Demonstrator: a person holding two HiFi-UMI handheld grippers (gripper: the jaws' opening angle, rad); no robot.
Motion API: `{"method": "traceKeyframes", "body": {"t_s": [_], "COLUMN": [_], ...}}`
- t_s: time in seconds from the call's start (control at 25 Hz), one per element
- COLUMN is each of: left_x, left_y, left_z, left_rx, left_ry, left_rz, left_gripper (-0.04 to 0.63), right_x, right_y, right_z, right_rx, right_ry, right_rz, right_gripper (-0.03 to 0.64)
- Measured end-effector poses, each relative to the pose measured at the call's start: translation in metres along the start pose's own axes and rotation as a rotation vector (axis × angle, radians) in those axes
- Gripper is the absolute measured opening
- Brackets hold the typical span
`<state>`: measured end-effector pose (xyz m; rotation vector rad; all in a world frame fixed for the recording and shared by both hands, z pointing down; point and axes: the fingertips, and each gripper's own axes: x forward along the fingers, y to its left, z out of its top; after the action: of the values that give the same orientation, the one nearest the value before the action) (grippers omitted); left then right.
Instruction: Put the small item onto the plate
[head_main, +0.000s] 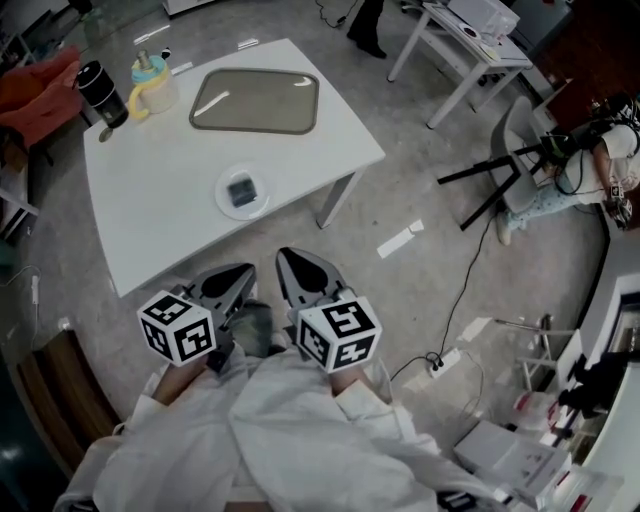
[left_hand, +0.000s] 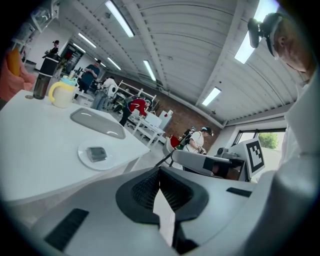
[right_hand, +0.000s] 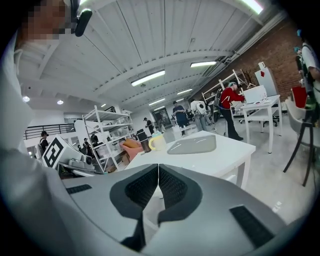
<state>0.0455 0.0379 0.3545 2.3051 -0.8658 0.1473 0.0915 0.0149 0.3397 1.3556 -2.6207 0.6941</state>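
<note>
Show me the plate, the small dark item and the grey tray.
plate (head_main: 222, 198), head view, bare white rim at its left.
small dark item (head_main: 241, 190), head view, middle of its top.
grey tray (head_main: 255, 100), head view, bare middle of its floor.

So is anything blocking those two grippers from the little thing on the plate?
Nothing visible. The small item lies on the plate, and only bare table separates it from the left gripper and right gripper, both shut.

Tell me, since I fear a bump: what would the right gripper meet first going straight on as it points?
Probably the table, its near edge, just ahead of the right gripper; the plate lies beyond. Depth is unclear.
</note>
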Motion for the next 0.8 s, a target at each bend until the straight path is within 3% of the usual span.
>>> {"method": "traceKeyframes", "body": {"t_s": [0.44, 0.8], "left_x": [0.030, 0.051], "left_y": [0.088, 0.134], "left_z": [0.084, 0.122], "left_rx": [0.008, 0.018], "left_ry": [0.015, 0.062], "left_rz": [-0.021, -0.064], "left_gripper": [0.011, 0.011], "right_x": [0.109, 0.161], "right_y": [-0.024, -0.044], "right_z": [0.048, 0.071], "right_rx": [0.008, 0.036], "right_ry": [-0.008, -0.020], "right_rz": [-0.027, -0.087], "right_gripper": [0.015, 0.015]}}
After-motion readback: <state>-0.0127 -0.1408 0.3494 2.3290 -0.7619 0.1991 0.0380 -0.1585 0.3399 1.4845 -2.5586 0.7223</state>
